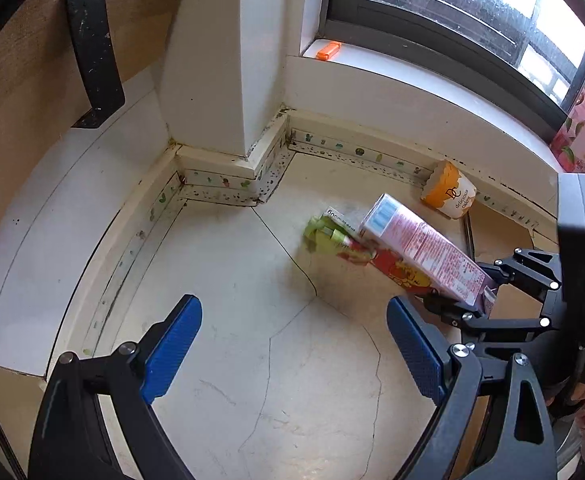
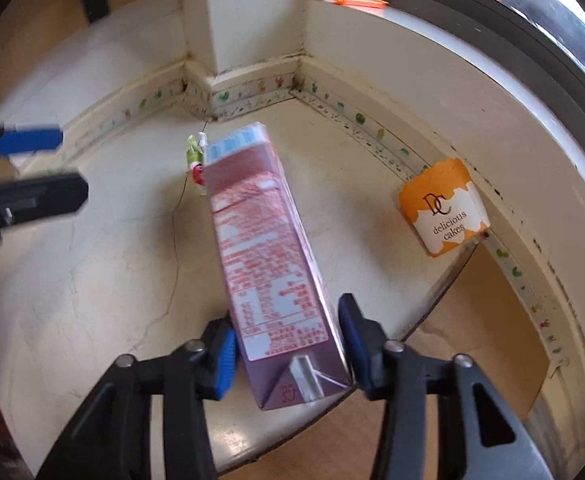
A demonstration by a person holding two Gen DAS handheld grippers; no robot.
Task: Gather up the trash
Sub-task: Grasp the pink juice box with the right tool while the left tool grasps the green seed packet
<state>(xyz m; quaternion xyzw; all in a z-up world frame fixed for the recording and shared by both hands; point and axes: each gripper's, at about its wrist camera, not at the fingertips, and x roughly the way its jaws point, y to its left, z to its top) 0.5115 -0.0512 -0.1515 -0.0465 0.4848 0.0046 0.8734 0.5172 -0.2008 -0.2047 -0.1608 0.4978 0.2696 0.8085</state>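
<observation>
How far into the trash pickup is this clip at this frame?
Early, by the look of it. Nothing visibly collected yet; no bin shows. In hand: the right claw is shut on the pink carton. The left claw is open and empty. Left on the floor: the green-and-red wrapper beside the carton and the orange cake box by the baseboard.

Orange-and-white cake wrapper [image 2: 444, 208], right of frame: "DC", "delicious cakes"
Pink carton [image 2: 268, 264], centre: dense red print, unreadable
White pack [image 1: 338, 218] behind the carton, left wrist view: digits, perhaps "600", uncertain
Pink cartons [image 1: 582, 136], right edge: print unreadable
</observation>
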